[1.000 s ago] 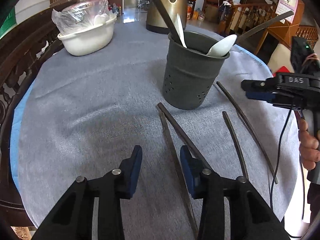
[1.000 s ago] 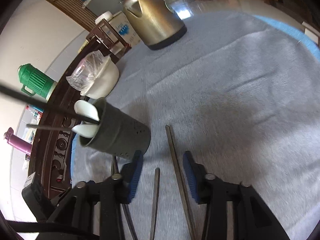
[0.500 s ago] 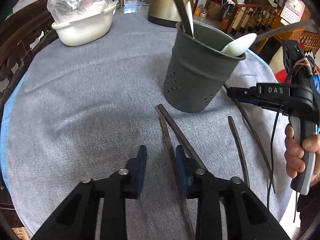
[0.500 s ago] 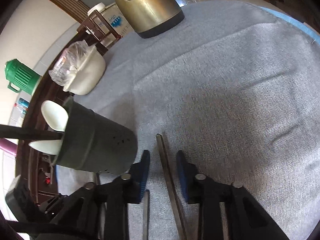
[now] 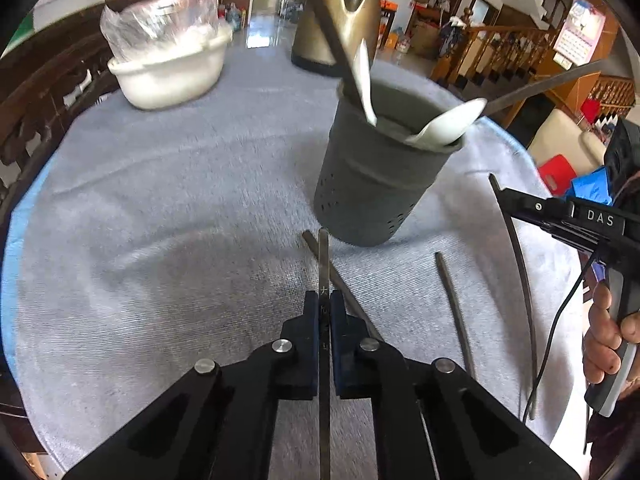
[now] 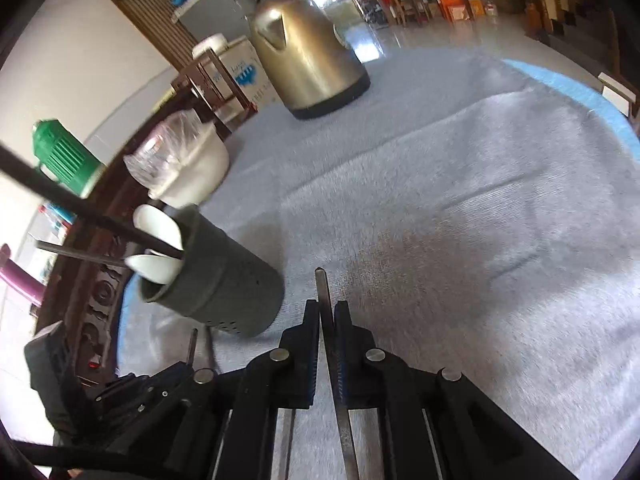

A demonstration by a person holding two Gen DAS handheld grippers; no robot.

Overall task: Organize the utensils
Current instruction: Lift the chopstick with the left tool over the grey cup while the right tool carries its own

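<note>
A dark grey perforated utensil holder stands on the grey cloth, with white spoons and dark chopsticks in it. It also shows in the right wrist view. My left gripper is shut on a flat metal chopstick that points at the holder's base. Another dark chopstick lies under it. My right gripper is shut on a second metal chopstick, right of the holder. Two more dark chopsticks lie on the cloth between the grippers.
A gold kettle stands at the back; it also shows in the right wrist view. A white bowl covered in plastic sits at the back left. A dark carved wooden rail runs along the left table edge.
Both grippers have closed, each on a metal chopstick that lay between its fingers. The left gripper's chopstick now stands off the cloth, tip toward the holder.
</note>
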